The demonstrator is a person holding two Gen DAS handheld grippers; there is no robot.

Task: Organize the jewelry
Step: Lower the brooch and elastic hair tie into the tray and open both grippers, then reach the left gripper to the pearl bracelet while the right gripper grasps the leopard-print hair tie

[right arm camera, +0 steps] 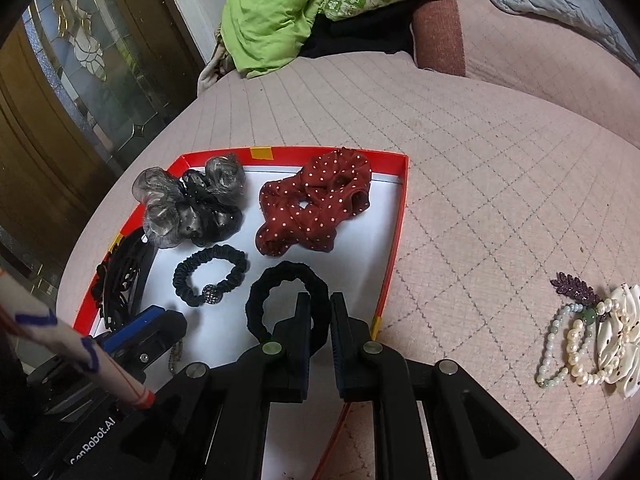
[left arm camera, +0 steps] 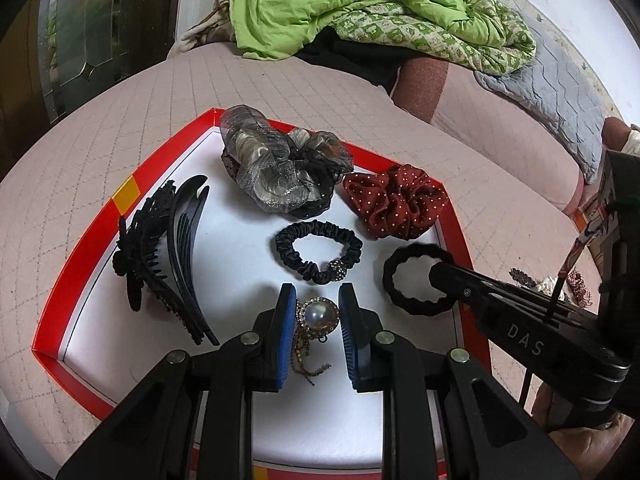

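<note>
A red-rimmed white tray (left arm camera: 76,280) lies on the bed. My left gripper (left arm camera: 318,300) is open around a pearl brooch (left arm camera: 318,316) with gold chains that rests on the tray floor. My right gripper (right arm camera: 320,304) is nearly shut, its fingers over the near edge of a black hair tie (right arm camera: 280,280), which also shows in the left wrist view (left arm camera: 416,280). The tray also holds a black beaded scrunchie (left arm camera: 318,256), a red dotted scrunchie (left arm camera: 396,200), a grey organza scrunchie (left arm camera: 272,164) and black hair clips (left arm camera: 160,248).
Pearl bracelets (right arm camera: 576,340), a purple leaf brooch (right arm camera: 572,290) and a cream bow (right arm camera: 620,336) lie on the pink quilt to the right of the tray (right arm camera: 392,240). A green blanket (left arm camera: 360,8) is piled at the back. A glass door (right arm camera: 80,60) stands to the left.
</note>
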